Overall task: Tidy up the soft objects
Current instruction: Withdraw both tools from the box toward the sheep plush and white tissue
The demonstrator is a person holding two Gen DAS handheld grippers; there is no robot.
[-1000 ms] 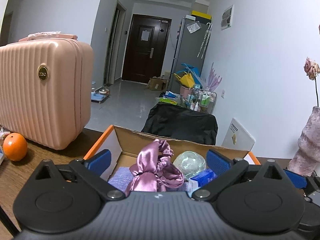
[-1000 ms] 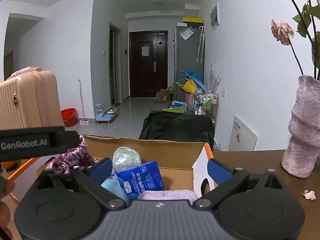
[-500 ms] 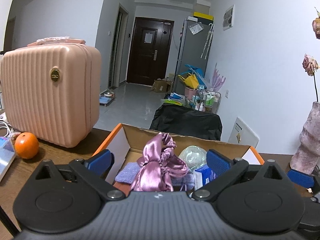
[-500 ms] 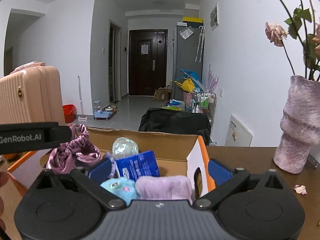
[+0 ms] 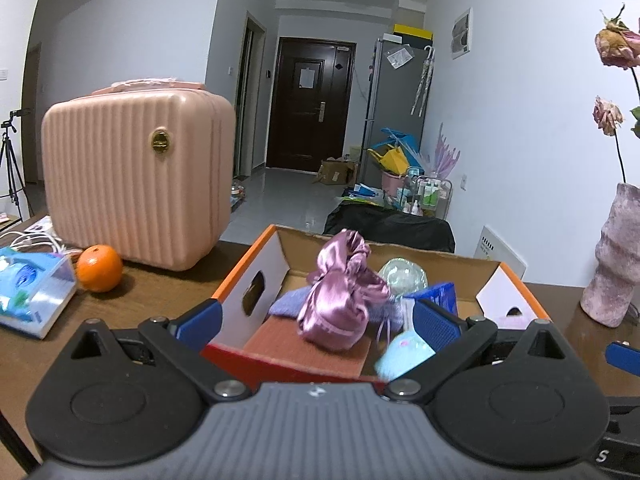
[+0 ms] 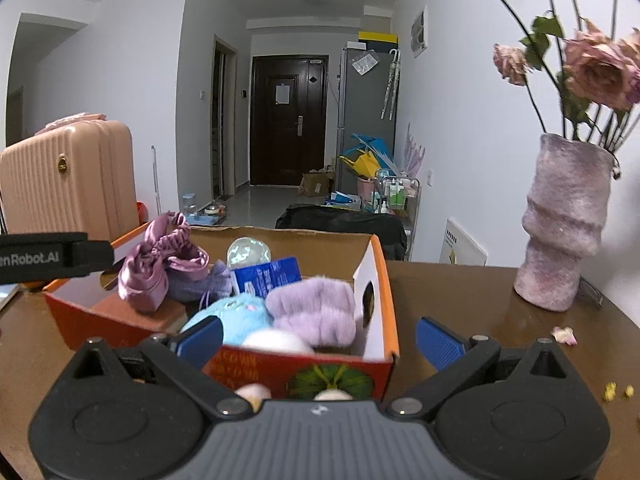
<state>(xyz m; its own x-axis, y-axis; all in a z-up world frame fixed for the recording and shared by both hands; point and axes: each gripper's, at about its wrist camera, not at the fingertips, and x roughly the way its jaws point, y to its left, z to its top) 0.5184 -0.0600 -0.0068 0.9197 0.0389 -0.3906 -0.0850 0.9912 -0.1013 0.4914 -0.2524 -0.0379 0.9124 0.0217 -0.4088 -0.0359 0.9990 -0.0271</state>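
Observation:
An orange cardboard box sits on the brown table, filled with soft things. Inside lie a purple satin cap, a lavender cloth, a light blue plush, a blue packet and a clear ball. My left gripper hangs open just before the box's near wall, holding nothing. In the right wrist view the box also shows a lilac fluffy roll, the blue plush and a white ball. My right gripper is open and empty in front of it.
A pink hard suitcase, an orange and a tissue pack stand left of the box. A pink vase with dried roses stands to its right, with fallen petals on the table. The left gripper's strap crosses the right view's left edge.
Both grippers have drawn back and risen from over the box, so its front wall now shows. The satin cap and the other soft things stay in the box.

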